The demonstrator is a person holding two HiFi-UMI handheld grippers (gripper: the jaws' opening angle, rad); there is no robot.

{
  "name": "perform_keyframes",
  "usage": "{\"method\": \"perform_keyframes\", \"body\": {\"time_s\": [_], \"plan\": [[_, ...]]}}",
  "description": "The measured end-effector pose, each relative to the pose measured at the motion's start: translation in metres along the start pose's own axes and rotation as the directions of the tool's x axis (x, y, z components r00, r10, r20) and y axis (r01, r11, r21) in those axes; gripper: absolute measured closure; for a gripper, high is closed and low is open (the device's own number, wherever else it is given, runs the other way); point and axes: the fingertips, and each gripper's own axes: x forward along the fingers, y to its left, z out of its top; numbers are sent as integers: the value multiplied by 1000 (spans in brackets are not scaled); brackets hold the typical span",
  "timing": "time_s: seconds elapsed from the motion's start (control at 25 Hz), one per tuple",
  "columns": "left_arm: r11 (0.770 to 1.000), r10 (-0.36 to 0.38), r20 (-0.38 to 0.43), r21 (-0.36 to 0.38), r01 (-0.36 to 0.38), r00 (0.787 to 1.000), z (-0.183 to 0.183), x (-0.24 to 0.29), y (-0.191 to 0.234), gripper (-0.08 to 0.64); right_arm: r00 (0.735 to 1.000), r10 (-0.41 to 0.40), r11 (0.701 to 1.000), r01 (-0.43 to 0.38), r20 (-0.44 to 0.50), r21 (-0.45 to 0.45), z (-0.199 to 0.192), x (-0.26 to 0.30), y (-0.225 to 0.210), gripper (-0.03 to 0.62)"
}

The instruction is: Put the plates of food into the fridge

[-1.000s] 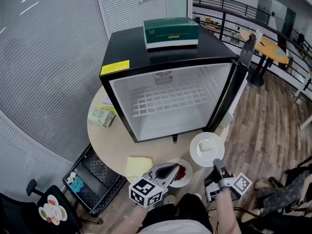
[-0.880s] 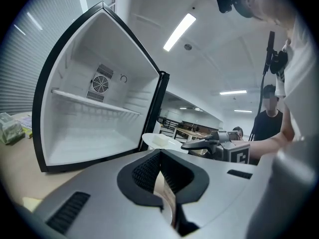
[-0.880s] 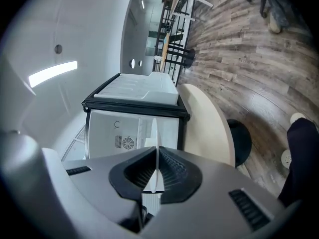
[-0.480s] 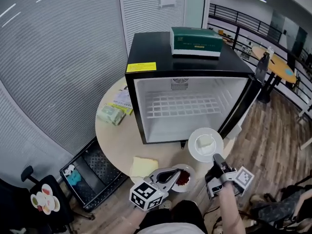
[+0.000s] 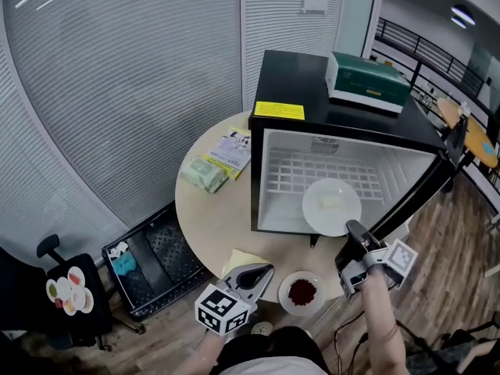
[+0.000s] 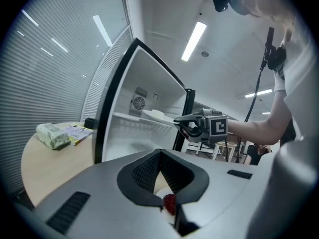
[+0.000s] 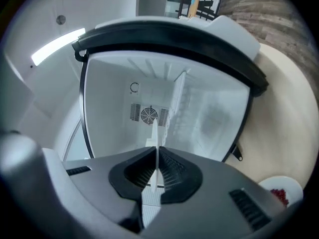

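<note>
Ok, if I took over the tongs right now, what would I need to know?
Right tongs: shut on the white plate, holding it at the open fridge's front.
Left tongs: shut, empty, near the plate of red food on the table.
Done: no plate rests in the fridge yet.
Left: slide the white plate onto the shelf, then fetch the red one.

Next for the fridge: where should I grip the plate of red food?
Pinch the plate of red food by its bare rim nearest the left gripper, coming in level: it lies flat on the table, food heaped at its centre.
</note>
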Motion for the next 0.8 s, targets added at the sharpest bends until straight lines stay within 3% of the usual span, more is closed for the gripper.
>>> {"method": "perform_keyframes", "body": {"time_s": [0.2, 0.52, 0.8], "plan": [[994, 104, 31, -39, -102, 994, 2, -21, 26, 556, 997, -14, 1000, 12, -73, -21, 0, 54, 10, 574], [974, 214, 62, -90, -208, 975, -1, -45, 48, 555, 988, -70, 997, 67, -135, -26, -2, 123, 13, 574], [960, 256, 61, -133, -246, 965, -11, -54, 59, 555, 970, -159, 984, 141, -183, -104, -12, 152, 11, 572]]}}
